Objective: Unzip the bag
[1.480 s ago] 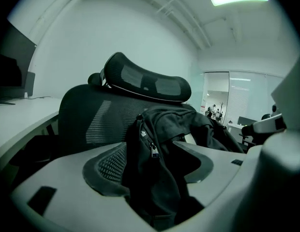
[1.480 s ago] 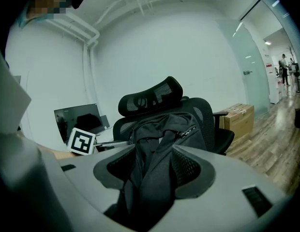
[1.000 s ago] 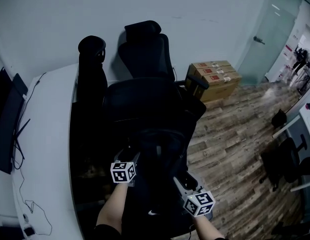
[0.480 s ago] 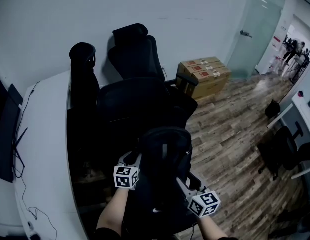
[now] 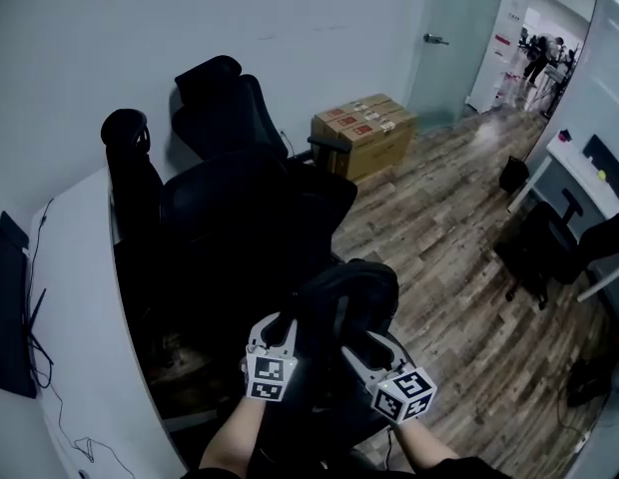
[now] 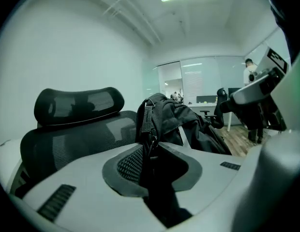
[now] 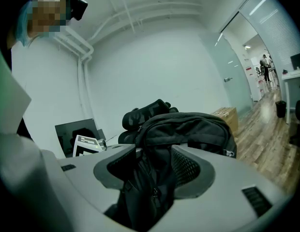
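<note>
wood-plank floor (image 5: 459,218) and a pale wall (image 5: 290,18) frame two black office chairs (image 5: 225,108) and a stack of cardboard boxes (image 5: 361,133). one black bag (image 5: 344,297) hangs in front of the chairs, caught between two tongs. left gripper (image 6: 151,162) has just been closing and is clenched on the bag's strap (image 6: 146,122). right gripper (image 7: 155,170) is clamped on bunched bag fabric — a zip runs down between its jaws.

The left claw (image 5: 274,331) has just closed on a strap (image 6: 145,122) — right claw (image 5: 363,346) grips the bag (image 7: 188,129).
</note>
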A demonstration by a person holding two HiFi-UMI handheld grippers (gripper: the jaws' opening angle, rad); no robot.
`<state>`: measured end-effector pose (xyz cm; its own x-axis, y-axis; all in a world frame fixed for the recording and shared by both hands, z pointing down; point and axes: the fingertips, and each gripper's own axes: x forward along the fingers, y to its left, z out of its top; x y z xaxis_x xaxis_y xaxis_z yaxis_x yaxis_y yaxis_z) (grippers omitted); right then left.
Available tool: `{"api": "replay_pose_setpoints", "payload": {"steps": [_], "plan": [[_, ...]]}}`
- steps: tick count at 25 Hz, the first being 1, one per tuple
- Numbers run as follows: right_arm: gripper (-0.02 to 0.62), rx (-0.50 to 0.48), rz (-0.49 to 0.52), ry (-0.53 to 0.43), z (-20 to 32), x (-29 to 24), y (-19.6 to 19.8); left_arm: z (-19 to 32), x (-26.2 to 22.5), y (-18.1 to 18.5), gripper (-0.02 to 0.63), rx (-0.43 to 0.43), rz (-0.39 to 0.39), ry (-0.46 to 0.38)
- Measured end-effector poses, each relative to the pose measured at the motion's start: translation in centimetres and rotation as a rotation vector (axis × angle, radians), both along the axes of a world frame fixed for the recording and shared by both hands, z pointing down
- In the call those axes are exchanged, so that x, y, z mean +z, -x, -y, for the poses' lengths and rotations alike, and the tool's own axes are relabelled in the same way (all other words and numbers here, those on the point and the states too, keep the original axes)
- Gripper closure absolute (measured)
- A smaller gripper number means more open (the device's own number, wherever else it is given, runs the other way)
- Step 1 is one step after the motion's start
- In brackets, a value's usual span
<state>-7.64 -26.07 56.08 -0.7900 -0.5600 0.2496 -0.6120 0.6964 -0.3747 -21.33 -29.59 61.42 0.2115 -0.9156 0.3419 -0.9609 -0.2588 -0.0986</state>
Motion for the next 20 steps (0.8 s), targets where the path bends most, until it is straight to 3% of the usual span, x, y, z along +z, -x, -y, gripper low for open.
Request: {"api": "replay_pose_setpoints", "payload": {"steps": [9,13,17,20], "plan": [[0.385,-0.002,0.131,0.009,-6.5,-2.2,-3.4,-7.3,-1.6,-8.1,0.517,0.129,0.135,-0.044],[0.385,-0.051,0.215,0.041,-9.2,-2.4,-3.8,-10.9,-1.7,-11.9,0.525,0.251,0.201,-0.072],[0.385,-0.043,0.231,0.081,-11.1,-1.6,-4.8,-14.5,-1.2,-15.7,0.533,0.390,0.263,-0.094],[0.385,-0.027,0.238,0.090,-12.2,-1.4,-5.6,-16.3,-0.7,-17.9,0.535,0.445,0.292,-0.103]]}}
